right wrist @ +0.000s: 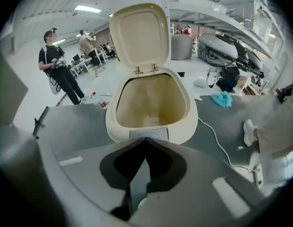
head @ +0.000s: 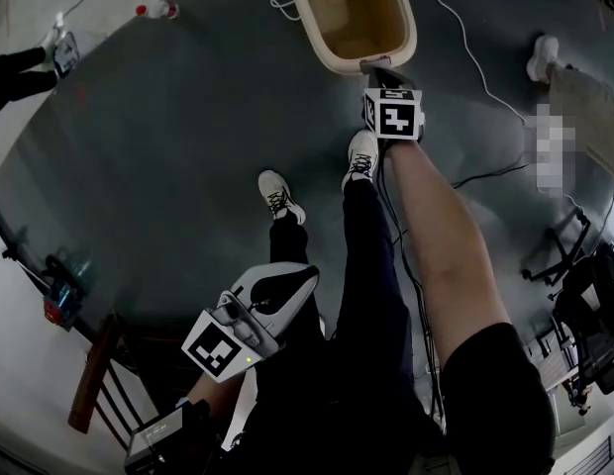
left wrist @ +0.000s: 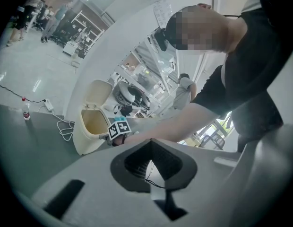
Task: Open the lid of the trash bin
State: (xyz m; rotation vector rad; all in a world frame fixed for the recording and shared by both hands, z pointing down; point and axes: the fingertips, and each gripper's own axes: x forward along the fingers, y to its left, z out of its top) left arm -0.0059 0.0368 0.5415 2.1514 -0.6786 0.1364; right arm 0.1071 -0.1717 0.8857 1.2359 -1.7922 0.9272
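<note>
Right tool (right wrist: 145, 141), jaws together, beside open trash bin (right wrist: 111, 123) rim.

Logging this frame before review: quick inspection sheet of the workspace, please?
Surface: dark grey floor mat.
Job's things: cream trash bin; lid upright, open.
Clutter: bottle, teal cloth.
Grippers: right gripper shut, empty, at the bin's front rim; left gripper shut, empty, away from the bin.
Cables: white cable on the mat beside the bin.
Surroundings: people standing beyond the mat.
</note>
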